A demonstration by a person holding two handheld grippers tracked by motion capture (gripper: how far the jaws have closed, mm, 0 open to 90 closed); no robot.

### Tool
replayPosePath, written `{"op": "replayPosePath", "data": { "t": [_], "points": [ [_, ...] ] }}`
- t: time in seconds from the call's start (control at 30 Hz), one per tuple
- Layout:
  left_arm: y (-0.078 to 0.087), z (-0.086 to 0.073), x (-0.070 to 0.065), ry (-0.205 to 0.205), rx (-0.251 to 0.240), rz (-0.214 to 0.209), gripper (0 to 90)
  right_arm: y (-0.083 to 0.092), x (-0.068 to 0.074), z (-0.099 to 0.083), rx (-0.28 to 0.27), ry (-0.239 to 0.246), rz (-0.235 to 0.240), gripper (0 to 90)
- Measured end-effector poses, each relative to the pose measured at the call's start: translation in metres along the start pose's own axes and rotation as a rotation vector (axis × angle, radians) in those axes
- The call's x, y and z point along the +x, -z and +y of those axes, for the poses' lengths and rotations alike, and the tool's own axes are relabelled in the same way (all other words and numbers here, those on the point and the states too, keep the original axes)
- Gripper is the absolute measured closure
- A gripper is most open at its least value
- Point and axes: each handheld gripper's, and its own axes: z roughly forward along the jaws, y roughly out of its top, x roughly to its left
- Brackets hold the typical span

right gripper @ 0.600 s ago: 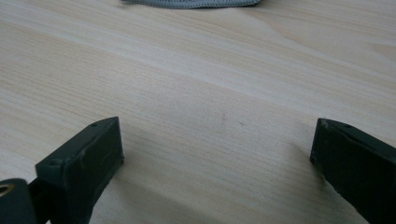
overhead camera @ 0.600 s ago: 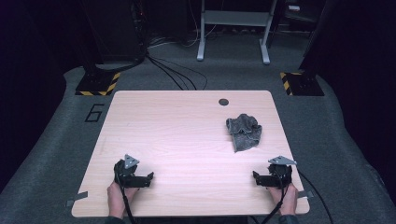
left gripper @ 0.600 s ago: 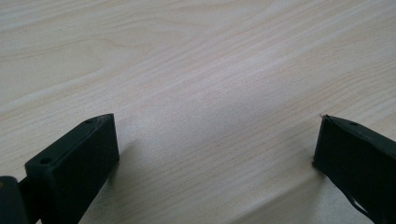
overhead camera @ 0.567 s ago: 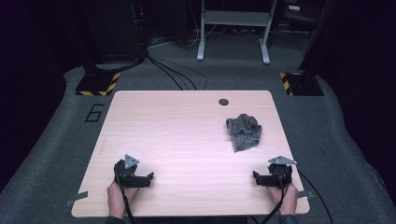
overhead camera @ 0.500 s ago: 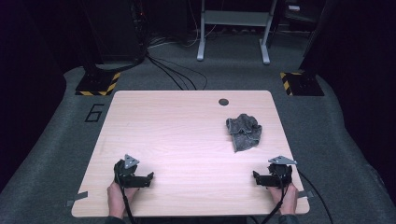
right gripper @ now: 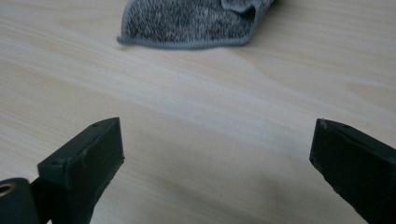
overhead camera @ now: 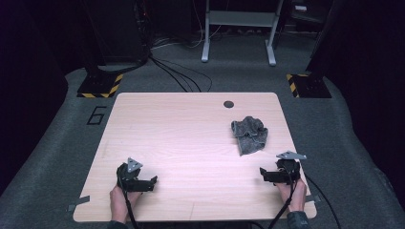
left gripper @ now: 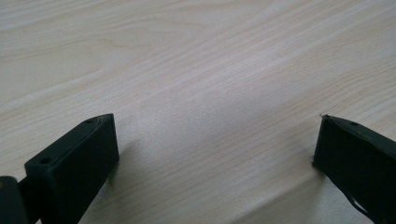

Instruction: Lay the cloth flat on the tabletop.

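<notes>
A crumpled grey cloth [overhead camera: 249, 134] lies on the right half of the light wooden table [overhead camera: 181, 129]. My right gripper [overhead camera: 262, 174] rests near the front right edge, a short way in front of the cloth, jaws wide apart. Its own view shows the cloth's hemmed edge [right gripper: 196, 23] ahead of the right gripper [right gripper: 217, 144], with bare wood between the jaws. My left gripper [overhead camera: 152, 182] rests near the front left edge, far from the cloth. In the left gripper view, the left gripper [left gripper: 217, 140] stands open over bare wood.
A dark round grommet [overhead camera: 228, 103] sits at the table's far edge. On the grey floor beyond are cables, two hazard-striped bases [overhead camera: 100, 85] [overhead camera: 308, 85] and a metal stand [overhead camera: 239, 28]. A painted number six [overhead camera: 97, 115] marks the floor at the left.
</notes>
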Motion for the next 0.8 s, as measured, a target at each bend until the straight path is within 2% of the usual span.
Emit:
{"op": "replayPosePath", "data": {
  "t": [0.03, 0.13, 0.2, 0.4, 0.57, 0.6, 0.63, 0.8],
  "points": [
    [0.000, 0.000, 0.000, -0.001, 0.001, 0.000, 0.0, -0.001, 0.000, 0.010, -0.003, 0.006, 0.002, 2.4],
    [0.000, 0.000, 0.000, 0.000, 0.000, 0.000, 0.0, -0.003, 0.000, 0.018, -0.005, 0.014, 0.010, 2.6],
    [0.000, 0.000, 0.000, 0.000, 0.000, 0.000, 0.0, -0.008, -0.001, 0.032, -0.018, 0.022, 0.031, 2.7],
    [0.000, 0.000, 0.000, 0.000, 0.000, 0.000, 0.0, -0.020, -0.001, 0.063, -0.018, 0.047, 0.044, 2.7],
    [0.000, 0.000, 0.000, 0.000, 0.000, 0.000, 0.0, -0.035, 0.000, 0.087, -0.003, 0.074, 0.041, 2.7],
    [0.000, 0.000, 0.000, 0.000, 0.000, 0.000, 0.0, -0.038, 0.002, 0.091, 0.005, 0.065, 0.044, 2.7],
    [0.000, 0.000, 0.000, 0.000, 0.000, 0.000, 0.0, -0.042, 0.001, 0.095, 0.001, 0.082, 0.038, 2.8],
    [0.000, 0.000, 0.000, -0.001, 0.000, 0.000, 0.0, -0.058, -0.003, 0.113, 0.014, 0.073, 0.027, 2.7]
  ]
}}
